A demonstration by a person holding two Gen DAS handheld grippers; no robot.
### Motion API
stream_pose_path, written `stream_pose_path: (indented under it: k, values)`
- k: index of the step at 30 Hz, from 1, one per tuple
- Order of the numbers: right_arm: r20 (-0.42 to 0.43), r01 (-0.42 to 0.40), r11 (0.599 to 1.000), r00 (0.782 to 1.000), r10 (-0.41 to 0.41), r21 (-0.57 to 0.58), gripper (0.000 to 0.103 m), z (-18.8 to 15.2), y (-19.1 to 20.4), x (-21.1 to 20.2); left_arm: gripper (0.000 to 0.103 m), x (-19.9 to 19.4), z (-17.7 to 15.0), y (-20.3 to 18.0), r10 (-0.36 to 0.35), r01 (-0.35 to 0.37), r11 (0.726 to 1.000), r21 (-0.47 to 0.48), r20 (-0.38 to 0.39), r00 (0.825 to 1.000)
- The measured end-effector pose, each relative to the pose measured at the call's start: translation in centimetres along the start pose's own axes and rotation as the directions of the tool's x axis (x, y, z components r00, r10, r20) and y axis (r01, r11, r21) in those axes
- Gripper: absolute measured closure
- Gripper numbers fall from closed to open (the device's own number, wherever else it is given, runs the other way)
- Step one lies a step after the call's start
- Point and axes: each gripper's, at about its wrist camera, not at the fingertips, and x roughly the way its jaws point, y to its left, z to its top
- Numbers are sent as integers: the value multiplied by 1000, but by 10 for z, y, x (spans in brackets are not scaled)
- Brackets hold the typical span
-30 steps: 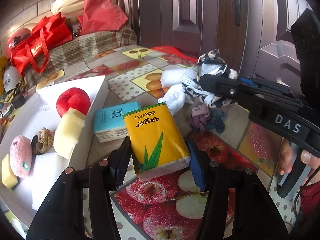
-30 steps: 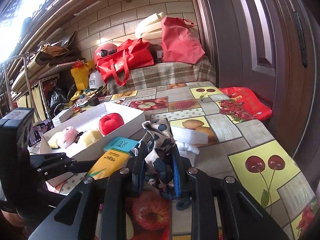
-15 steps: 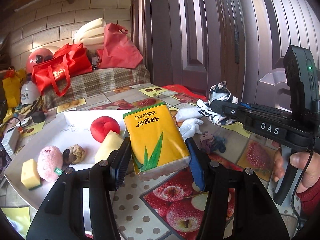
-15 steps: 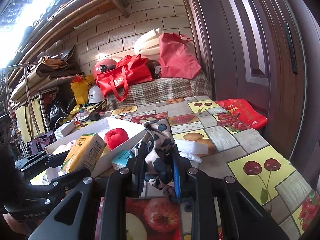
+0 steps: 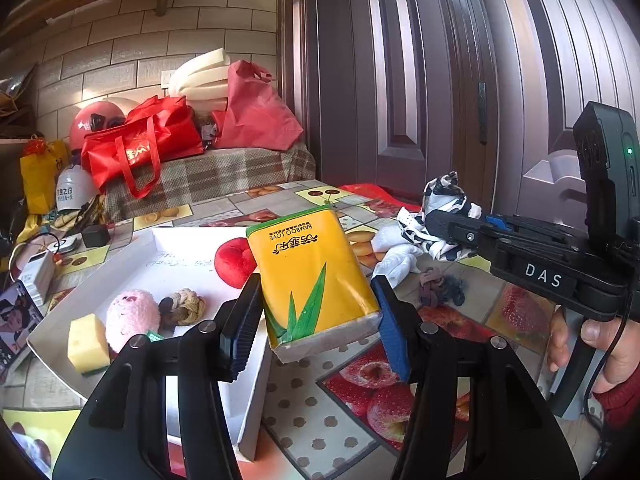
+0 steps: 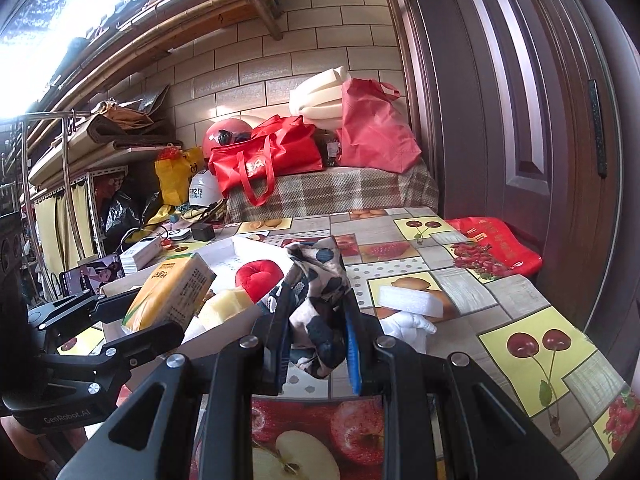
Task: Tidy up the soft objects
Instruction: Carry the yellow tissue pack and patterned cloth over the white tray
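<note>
The left gripper (image 5: 316, 320) clamps the yellow tissue pack (image 5: 314, 276) between its pads. The white tray (image 5: 132, 268) lies below and to its left. The right gripper (image 6: 318, 328) pinches the spotted cloth (image 6: 320, 292).

Tissue pack (image 5: 316, 276) yellow with green leaf print; cloth (image 6: 318, 300) black-and-white blotched; tray (image 5: 132, 256) white; plush (image 5: 234, 260) red; surface (image 5: 352, 392) fruit-patterned (apples, cherries, strawberries).

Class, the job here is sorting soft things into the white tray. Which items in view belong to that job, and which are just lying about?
Part of the job:
white tray
yellow tissue pack, gripped by left gripper
spotted cloth, gripped by right gripper
red plush
pink puff
yellow sponge

Lying about:
red bags
red helmet
phone
</note>
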Motion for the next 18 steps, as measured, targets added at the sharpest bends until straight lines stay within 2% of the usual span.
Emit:
stream_pose_path:
  k: [6, 10, 18]
  values:
    - [-2, 4, 1000, 1000, -4, -9, 81, -1, 7, 1, 49, -10, -4, 21, 47, -47, 999, -19, 18, 999]
    - [-4, -8, 999, 1000, 8, -47, 81, -2, 20, 4, 49, -16, -7, 49, 110, -109, 993, -52, 30, 993]
    - [-72, -99, 990, 993, 92, -98, 81, -5, 52, 25, 49, -28, -16, 124, 271, -263, 949, -177, 21, 962]
